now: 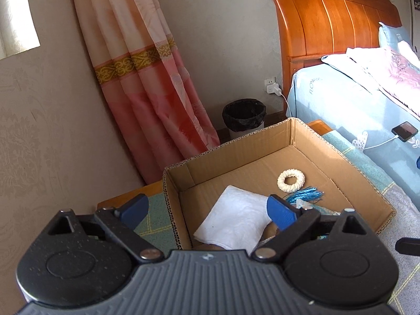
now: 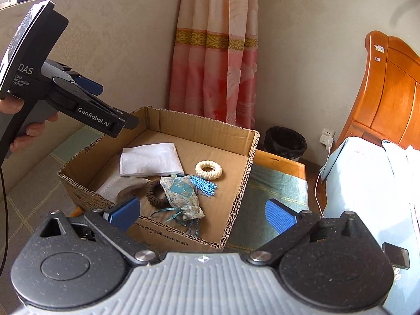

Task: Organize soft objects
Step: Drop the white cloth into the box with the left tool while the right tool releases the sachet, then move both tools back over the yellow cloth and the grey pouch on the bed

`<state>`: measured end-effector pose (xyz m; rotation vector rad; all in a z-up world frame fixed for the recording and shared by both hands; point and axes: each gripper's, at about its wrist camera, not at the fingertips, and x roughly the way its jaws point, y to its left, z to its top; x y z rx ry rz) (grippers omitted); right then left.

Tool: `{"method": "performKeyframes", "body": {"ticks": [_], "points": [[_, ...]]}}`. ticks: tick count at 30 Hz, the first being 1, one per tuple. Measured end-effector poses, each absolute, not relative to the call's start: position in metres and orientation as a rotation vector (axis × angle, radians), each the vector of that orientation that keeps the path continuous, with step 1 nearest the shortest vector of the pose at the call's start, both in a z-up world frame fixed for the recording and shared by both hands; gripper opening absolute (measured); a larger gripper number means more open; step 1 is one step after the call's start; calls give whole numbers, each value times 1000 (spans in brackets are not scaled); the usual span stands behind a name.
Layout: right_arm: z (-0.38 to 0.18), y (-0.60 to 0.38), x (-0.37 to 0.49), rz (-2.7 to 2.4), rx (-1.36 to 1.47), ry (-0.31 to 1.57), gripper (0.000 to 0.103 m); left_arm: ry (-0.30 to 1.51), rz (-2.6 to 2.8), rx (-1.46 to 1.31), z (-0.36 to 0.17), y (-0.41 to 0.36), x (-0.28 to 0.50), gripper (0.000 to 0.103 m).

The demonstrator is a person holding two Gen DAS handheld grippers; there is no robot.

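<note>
An open cardboard box stands on a green-patterned surface. Inside lie a folded white cloth, a cream braided ring, a blue patterned sachet with a blue tassel, a dark braided ring and a pale grey cloth. My left gripper hovers open over the box's near left corner, above the white cloth, its pads clear of it. My right gripper stands open over the box's front edge, holding nothing.
A pink curtain hangs behind the box. A black-lined bin sits by the wall, near a socket with a charger. A bed with a wooden headboard runs along the right; a phone charges on it.
</note>
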<state>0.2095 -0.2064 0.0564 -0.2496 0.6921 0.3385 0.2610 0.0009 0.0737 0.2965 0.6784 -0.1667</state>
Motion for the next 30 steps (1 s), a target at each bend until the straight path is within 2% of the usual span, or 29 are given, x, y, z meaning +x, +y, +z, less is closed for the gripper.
{"method": "performKeyframes", "body": {"ticks": [7, 13, 22, 30], "points": [[55, -201, 187, 340, -227, 690, 103, 668, -163, 251, 78, 13, 216, 97], [48, -200, 161, 310, -191, 691, 103, 684, -148, 174, 61, 26, 169, 99], [6, -189, 128, 244, -167, 763, 103, 695, -83, 87, 31, 33, 119, 99], [-44, -176, 126, 240, -123, 890, 103, 741, -73, 76, 8, 35, 107, 100]]}}
